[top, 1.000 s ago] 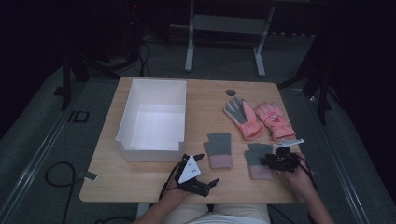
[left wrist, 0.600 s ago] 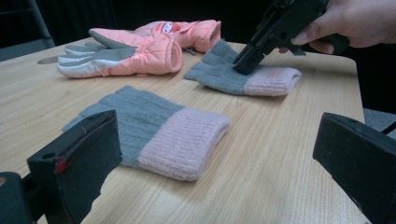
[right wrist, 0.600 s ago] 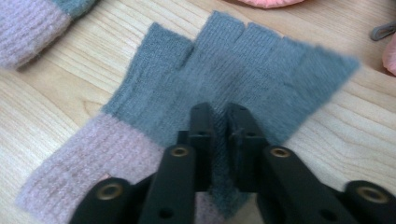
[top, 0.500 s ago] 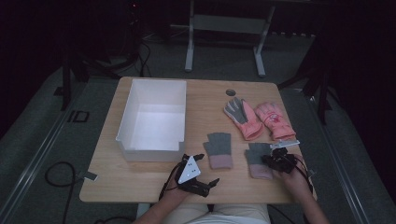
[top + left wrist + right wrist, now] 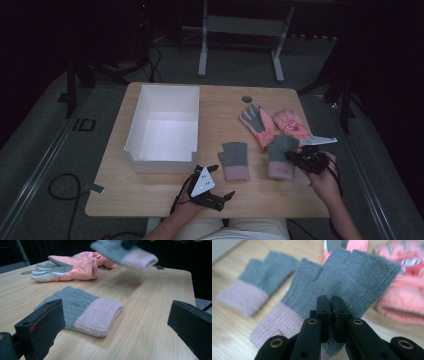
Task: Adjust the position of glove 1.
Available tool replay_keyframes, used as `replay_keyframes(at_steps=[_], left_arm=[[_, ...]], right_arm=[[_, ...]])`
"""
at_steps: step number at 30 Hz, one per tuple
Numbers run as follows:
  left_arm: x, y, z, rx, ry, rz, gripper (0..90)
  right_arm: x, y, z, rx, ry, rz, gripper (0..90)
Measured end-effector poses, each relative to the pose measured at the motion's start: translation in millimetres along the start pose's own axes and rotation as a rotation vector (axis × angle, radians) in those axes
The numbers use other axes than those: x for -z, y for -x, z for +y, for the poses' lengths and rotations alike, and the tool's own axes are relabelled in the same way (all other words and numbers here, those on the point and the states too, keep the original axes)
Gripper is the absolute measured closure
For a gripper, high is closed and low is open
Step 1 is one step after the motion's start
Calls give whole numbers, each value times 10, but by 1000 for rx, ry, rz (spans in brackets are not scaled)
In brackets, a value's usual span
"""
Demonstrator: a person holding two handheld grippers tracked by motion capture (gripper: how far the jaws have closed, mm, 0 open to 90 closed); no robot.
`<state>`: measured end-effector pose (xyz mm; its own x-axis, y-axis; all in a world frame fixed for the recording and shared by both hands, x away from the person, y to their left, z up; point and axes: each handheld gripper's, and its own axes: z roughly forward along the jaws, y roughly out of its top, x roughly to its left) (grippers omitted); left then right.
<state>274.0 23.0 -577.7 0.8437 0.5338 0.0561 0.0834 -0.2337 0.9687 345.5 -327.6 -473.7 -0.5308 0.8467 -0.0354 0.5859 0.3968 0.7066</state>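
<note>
Two knit fingerless gloves, grey with pink cuffs, are in play. My right gripper (image 5: 296,158) (image 5: 333,302) is shut on the edge of one knit glove (image 5: 281,156) (image 5: 347,277) near its cuff and holds it just above the table, where it hangs blurred in the left gripper view (image 5: 125,252). The other knit glove (image 5: 234,160) (image 5: 82,310) (image 5: 252,290) lies flat on the wood. My left gripper (image 5: 222,181) (image 5: 117,302) rests open near the front edge, with its jaws facing that flat glove and nothing between them.
A pair of pink padded gloves (image 5: 272,125) (image 5: 72,267) (image 5: 404,290) lies behind the knit ones at the right. A white bin (image 5: 159,165) stands empty on the left half of the wooden table (image 5: 150,192). A small round hole (image 5: 246,98) sits near the far edge.
My right gripper closed on the right-hand knit glove and lifted it off the table. The left gripper and the other gloves kept still.
</note>
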Motion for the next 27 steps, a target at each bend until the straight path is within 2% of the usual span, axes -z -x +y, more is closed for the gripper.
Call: replay_keyframes(at_steps=[6, 12, 17, 23, 27], left_arm=[[3, -8, -1, 3, 3, -2, 6], [1, -8, 0, 3, 1, -2, 7], [2, -10, -1, 4, 2, -4, 7], [1, -11, -1, 6, 2, -8, 7], [1, -6, -1, 2, 3, -8, 7]], right_arm=[[84, -90, 262, 35, 39, 26, 854], [36, -240, 454, 69, 58, 73, 854], [-100, -402, 550, 89, 56, 117, 854], [-353, -599, 594, 114, 28, 175, 854], [-520, -713, 602, 125, 8, 191, 854]])
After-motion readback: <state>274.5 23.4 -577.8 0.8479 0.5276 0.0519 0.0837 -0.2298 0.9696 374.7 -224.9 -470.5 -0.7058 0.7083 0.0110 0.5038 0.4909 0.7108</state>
